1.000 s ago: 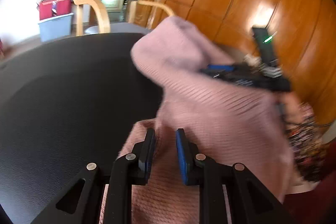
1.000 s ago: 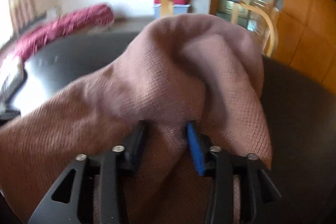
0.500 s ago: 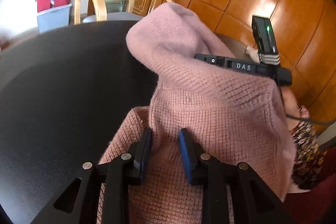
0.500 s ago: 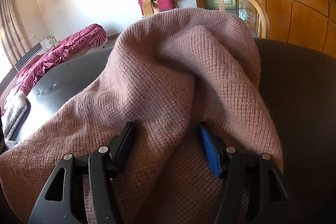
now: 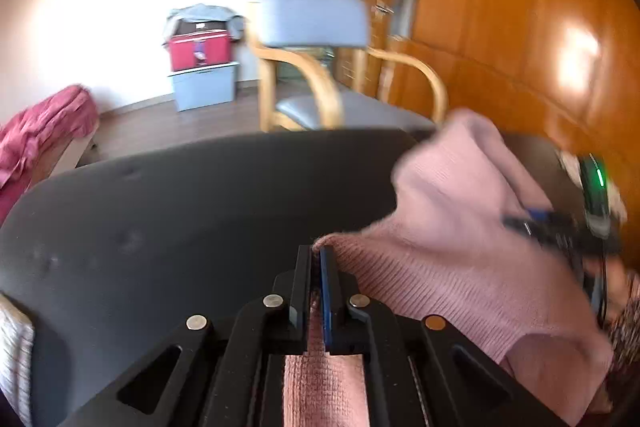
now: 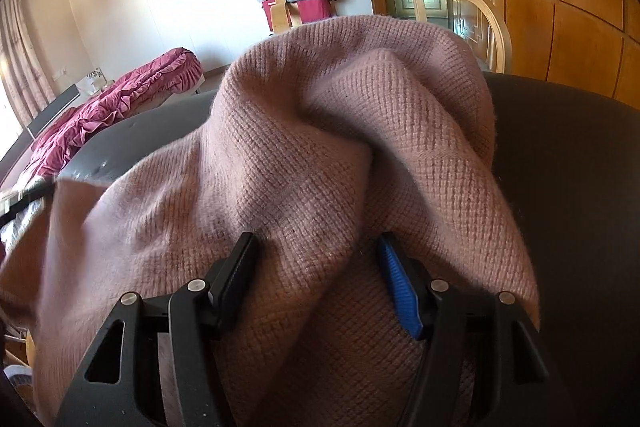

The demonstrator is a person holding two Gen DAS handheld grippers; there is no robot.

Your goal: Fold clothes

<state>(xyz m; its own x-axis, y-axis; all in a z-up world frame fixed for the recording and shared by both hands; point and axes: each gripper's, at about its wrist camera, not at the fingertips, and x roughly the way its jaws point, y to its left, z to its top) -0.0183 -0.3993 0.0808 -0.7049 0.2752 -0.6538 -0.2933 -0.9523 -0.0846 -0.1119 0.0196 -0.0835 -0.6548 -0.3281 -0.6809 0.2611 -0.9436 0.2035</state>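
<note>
A pink knitted sweater point(image 5: 452, 267) hangs in a bunch over the dark round table point(image 5: 180, 211). My left gripper point(image 5: 316, 259) is shut on a ribbed edge of it, low over the table. From there the sweater stretches right and rises over my right gripper point(image 5: 556, 223), which is blurred. In the right wrist view the sweater point(image 6: 320, 147) is heaped over and between the fingers. There my right gripper point(image 6: 316, 263) stands open, its jaws wide apart with a thick fold of knit between them.
A grey-cushioned wooden armchair point(image 5: 316, 23) stands at the table's far side. Behind it are a red box on a grey bin point(image 5: 200, 75). Red bedding point(image 6: 112, 107) lies to the left, wooden wall panels point(image 5: 520, 27) to the right. A white knitted item point(image 5: 14, 351) sits at the near left.
My left gripper's jaws have shut on the sweater's edge and the view has swung left and up. My right gripper's jaws have spread wider than a second ago.
</note>
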